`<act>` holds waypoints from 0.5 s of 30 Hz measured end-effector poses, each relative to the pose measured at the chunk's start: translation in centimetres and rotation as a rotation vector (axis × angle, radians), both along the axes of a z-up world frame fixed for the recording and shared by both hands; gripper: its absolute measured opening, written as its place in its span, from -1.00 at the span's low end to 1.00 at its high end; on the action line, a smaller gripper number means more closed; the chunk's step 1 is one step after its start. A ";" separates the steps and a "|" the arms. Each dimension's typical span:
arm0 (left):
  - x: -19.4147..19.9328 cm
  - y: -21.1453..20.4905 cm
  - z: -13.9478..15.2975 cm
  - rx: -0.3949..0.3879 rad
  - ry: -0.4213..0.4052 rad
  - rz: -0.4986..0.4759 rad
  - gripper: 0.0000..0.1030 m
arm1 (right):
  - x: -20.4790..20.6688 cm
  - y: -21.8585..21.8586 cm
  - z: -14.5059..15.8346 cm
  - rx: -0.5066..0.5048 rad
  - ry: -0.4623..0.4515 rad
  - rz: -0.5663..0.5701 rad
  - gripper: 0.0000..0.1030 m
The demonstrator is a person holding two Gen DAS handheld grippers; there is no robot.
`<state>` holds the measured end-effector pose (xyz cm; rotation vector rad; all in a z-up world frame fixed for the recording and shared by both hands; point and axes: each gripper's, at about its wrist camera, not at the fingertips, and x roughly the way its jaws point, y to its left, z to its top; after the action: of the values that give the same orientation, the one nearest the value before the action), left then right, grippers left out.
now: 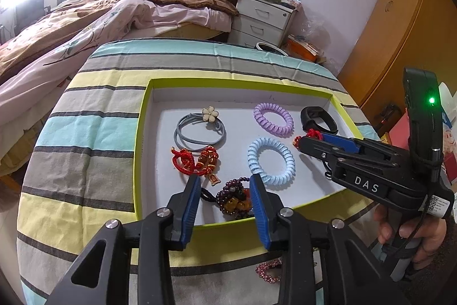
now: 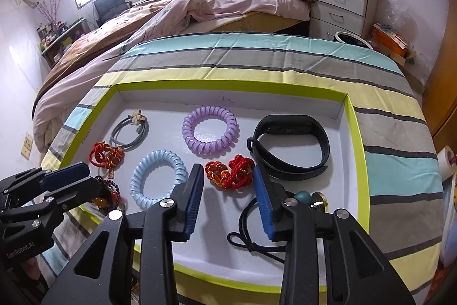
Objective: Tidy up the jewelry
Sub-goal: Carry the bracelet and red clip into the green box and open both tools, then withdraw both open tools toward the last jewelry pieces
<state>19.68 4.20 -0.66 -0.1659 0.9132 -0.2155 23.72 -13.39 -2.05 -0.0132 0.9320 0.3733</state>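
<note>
Both grippers spread, empty: left gripper (image 1: 224, 189) over dark bead bracelet (image 1: 235, 199), right gripper (image 2: 228, 176) over red cord charm (image 2: 230, 172), both inside green-rimmed tray (image 2: 357, 133).

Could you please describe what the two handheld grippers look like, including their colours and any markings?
Both are black, angular plastic frames with silver bolts and ribbed blue pads on the fingers. The left gripper bears pale lettering on its side. The right gripper carries white "DAS" lettering, a QR-code label, a black cable and an upright black module showing a green light.

Coil ties (image 2: 210, 131), wristband (image 2: 291, 150) lie in tray (image 2: 355, 133).
</note>
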 end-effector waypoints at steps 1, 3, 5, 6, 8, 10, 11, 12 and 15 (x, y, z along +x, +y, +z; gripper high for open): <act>0.0 0.0 0.0 0.000 -0.001 0.000 -0.22 | 0.0 0.0 0.0 -0.004 -0.002 -0.001 -0.27; -0.1 0.0 0.1 -0.002 -0.005 0.000 -0.17 | -0.1 -0.1 0.1 -0.001 -0.005 -0.002 -0.27; -0.3 -0.1 0.2 0.000 -0.006 0.002 -0.17 | -0.2 -0.1 0.2 0.005 -0.007 -0.003 -0.27; -0.4 0.0 0.3 0.001 -0.009 0.002 -0.17 | -0.2 -0.2 0.3 0.007 -0.007 -0.003 -0.27; -0.6 -0.1 0.6 0.000 -0.012 0.001 -0.17 | -0.3 -0.2 0.4 0.008 -0.010 -0.004 -0.27; -1.0 -0.2 0.9 0.002 -0.022 -0.004 -0.16 | -0.6 -0.2 0.7 0.019 -0.017 -0.002 -0.26; -1.3 -0.2 1.1 0.000 -0.026 -0.006 -0.12 | -0.8 -0.3 0.9 0.026 -0.022 0.001 -0.26; -1.7 -0.1 1.3 -0.002 -0.033 -0.006 -0.08 | -1.1 -0.3 1.1 0.032 -0.029 0.004 -0.26; -2.7 0.3 2.0 -0.016 -0.050 0.000 -0.04 | -2.1 -0.3 1.9 0.045 -0.050 0.014 -0.26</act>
<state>17.01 4.54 1.33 -0.1742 0.8615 -0.2261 21.61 -13.73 -0.15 0.0118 0.8745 0.4054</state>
